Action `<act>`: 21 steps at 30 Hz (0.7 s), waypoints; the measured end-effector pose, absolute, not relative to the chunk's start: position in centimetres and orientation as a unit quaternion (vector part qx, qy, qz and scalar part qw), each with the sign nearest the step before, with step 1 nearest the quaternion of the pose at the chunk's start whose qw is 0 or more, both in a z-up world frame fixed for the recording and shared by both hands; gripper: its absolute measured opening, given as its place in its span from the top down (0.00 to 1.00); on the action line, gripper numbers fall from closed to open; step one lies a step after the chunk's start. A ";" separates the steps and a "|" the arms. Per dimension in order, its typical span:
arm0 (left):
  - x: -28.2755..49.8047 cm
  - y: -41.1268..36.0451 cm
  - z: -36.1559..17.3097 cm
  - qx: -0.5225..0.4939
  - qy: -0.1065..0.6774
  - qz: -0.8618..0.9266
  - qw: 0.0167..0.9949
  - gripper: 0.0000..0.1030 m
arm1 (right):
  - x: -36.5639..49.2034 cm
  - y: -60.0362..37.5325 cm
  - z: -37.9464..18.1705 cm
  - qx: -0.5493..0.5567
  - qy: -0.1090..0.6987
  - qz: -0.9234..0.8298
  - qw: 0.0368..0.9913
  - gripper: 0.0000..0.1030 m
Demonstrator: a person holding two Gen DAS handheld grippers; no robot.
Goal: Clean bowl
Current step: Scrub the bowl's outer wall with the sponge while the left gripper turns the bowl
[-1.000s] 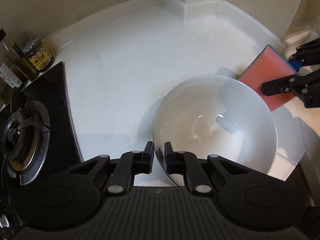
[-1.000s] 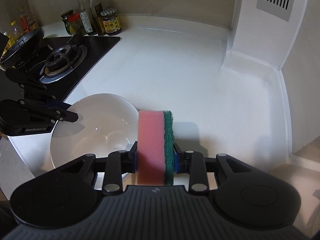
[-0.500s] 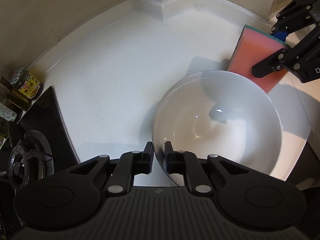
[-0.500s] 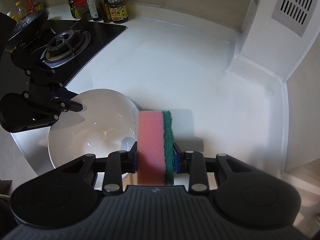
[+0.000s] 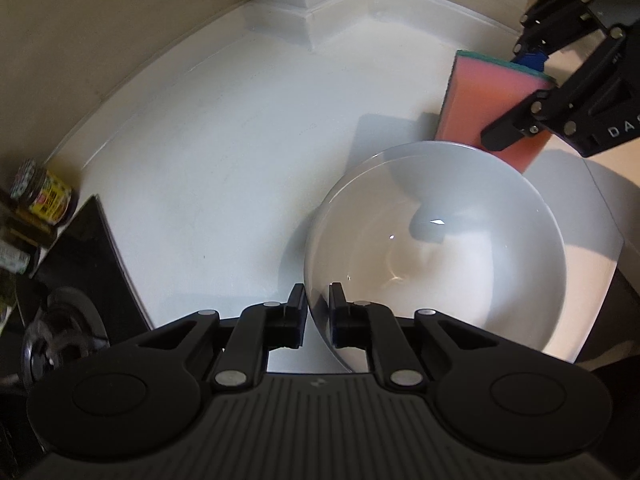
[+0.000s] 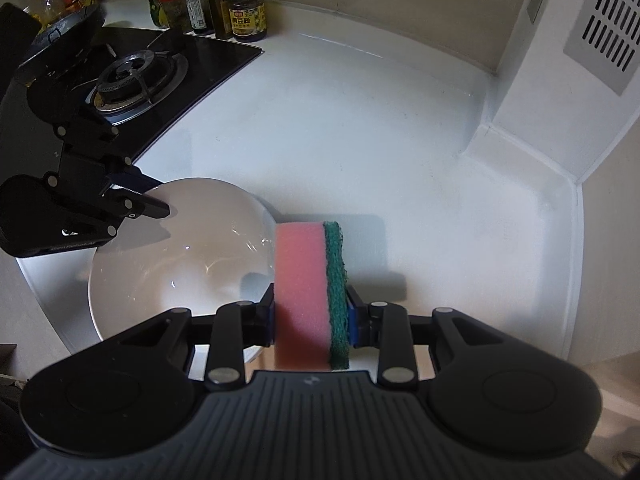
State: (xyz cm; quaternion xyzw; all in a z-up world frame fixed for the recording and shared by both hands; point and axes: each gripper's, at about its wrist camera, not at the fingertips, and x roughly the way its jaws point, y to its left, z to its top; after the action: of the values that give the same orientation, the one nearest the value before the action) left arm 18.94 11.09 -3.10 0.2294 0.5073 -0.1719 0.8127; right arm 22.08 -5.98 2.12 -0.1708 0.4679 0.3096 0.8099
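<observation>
white counter [image 6: 360,128] (jar [image 6: 247,14] label unreadable); right tool [image 6: 311,316] clamps sponge [image 6: 308,292].

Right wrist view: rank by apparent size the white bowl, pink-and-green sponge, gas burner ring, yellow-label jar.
1. White ceramic bowl, largest, though partly hidden.
2. Pink-and-green sponge, inflated by nearness to the camera.
3. Round metal gas burner ring, close to the sponge in apparent area, so 2 and 3 are unsure.
4. Yellow-label glass jar, smallest and farthest.

Counter [image 6: 360,128] far of the bowl [image 6: 176,256] is open, wide room to pass. Stove [image 6: 132,76] and jars [image 6: 246,12] block far left; wall column [image 6: 560,80] blocks far right.
</observation>
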 end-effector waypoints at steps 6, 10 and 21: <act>19.6 10.6 -3.0 0.250 0.503 -0.191 0.805 0.89 | 21.2 -6.7 2.1 -0.156 0.477 0.290 0.815 0.73; 19.5 11.4 -2.7 0.213 0.513 -0.159 0.816 0.88 | 21.3 -7.5 1.9 -0.117 0.488 0.276 0.820 0.73; 17.0 14.3 -1.7 0.077 0.531 -0.101 0.838 0.92 | 21.1 -8.4 1.5 -0.086 0.492 0.272 0.823 0.73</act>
State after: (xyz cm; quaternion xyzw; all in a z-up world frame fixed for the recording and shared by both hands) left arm 17.00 14.33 -1.67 0.0768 0.5307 -0.1009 0.8380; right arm 21.06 -8.39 1.53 -0.0859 0.4916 0.2724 0.8226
